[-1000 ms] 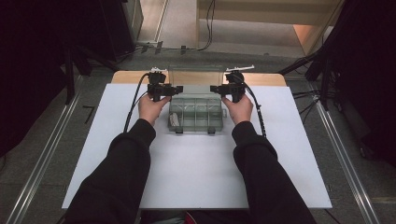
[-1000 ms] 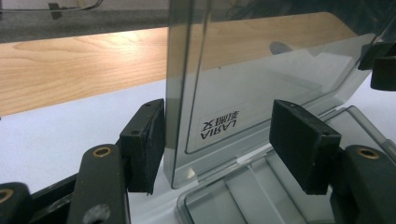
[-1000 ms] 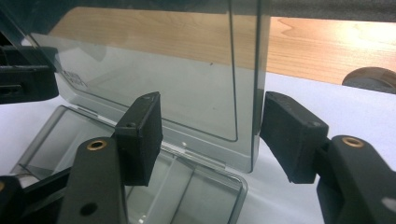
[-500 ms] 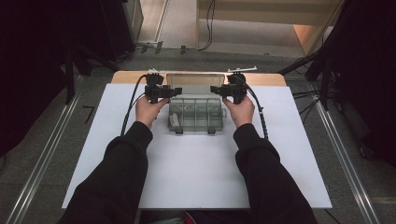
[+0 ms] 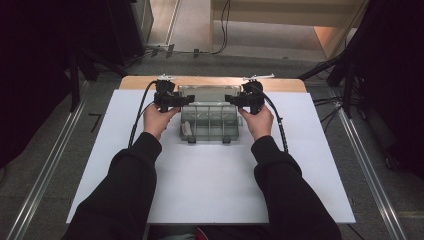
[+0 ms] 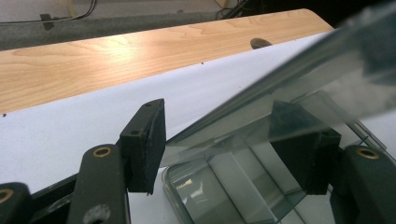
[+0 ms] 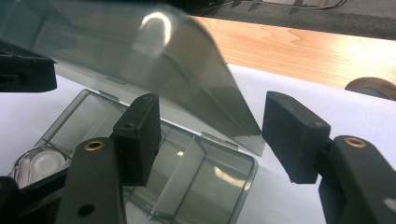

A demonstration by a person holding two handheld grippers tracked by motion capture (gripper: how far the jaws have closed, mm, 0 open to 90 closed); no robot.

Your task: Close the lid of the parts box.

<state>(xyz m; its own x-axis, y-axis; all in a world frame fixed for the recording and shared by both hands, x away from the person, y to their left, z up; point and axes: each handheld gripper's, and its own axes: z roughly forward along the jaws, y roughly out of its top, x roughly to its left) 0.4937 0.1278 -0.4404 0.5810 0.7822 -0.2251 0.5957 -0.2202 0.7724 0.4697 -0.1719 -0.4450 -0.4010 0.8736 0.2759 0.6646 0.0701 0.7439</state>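
Left gripper (image 6: pixel 224 140) jaws spread, lid (image 6: pixel 322 65) edge slanting between them, unpinched. Right gripper (image 7: pixel 210 126) jaws also spread, just been opening, lid corner loose between. Clear compartment box (image 5: pixel 210 122) at 12 o'clock on white table (image 5: pixel 210 190), lid half raised. Probably light, thin, springy, slick, crackable; best pinched at lid's side edges. Pale item (image 7: pixel 39 165) at box's 7 o'clock hard to make out.

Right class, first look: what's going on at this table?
A person holds a tool in each hand at either end of a clear compartment box on the white table. The left tool and right tool have open jaws around the edges of its half-raised lid. A small white item lies inside.
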